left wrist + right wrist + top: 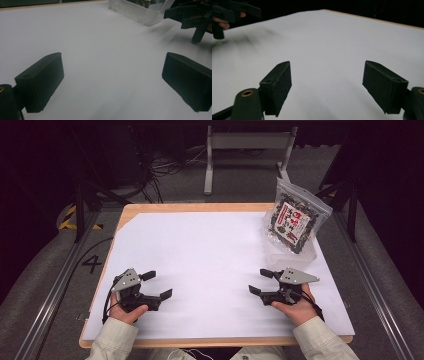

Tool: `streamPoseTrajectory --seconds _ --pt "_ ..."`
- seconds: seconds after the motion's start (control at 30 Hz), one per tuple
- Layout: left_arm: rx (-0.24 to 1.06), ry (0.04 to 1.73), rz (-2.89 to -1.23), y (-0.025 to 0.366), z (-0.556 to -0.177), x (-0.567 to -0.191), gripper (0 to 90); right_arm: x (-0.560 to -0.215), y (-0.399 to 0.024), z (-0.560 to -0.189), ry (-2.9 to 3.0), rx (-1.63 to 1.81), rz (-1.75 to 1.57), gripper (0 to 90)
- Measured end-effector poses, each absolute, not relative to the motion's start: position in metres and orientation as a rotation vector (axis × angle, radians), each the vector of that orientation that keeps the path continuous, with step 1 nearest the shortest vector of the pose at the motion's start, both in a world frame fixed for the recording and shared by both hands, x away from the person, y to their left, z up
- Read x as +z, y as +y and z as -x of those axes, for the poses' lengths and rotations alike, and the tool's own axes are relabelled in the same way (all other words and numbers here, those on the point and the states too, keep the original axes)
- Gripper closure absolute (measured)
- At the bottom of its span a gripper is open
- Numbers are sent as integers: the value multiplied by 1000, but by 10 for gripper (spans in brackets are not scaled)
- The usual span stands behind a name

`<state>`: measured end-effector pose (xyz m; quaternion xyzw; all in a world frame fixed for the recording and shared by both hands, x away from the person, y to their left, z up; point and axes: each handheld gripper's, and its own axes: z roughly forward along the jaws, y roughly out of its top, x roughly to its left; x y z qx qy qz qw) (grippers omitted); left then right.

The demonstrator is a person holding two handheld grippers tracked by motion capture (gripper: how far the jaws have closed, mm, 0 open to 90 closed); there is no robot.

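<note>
High view: snack bag (295, 216) red label, print unreadable; floor "4" (92, 264).

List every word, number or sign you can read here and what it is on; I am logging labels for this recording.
"4": dark numeral on the grey floor, left of the wooden table with the white sheet.
Red, white and green label on the clear plastic zip bag of dark contents: print too small and blurred to read.
Yellow-and-black hazard stripes on the floor: a marking, no text.

Dim room w/ bright white table sheet (210, 260), soft shadows, gripper views slightly blurry.
</note>
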<state>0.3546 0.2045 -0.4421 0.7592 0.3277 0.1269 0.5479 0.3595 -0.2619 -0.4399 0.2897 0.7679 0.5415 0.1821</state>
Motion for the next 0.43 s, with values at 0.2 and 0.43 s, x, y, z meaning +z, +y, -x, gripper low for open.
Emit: streamPoseTrajectory --seconds 0.2,0.43 --pt "303 807 -1798 205 -356 -447 48 -443 -265 -365 2156 1503 -913 225" --pt "305 827 -1811 204 -357 -451 59 -443 -266 -364 2152 1532 -891 261"
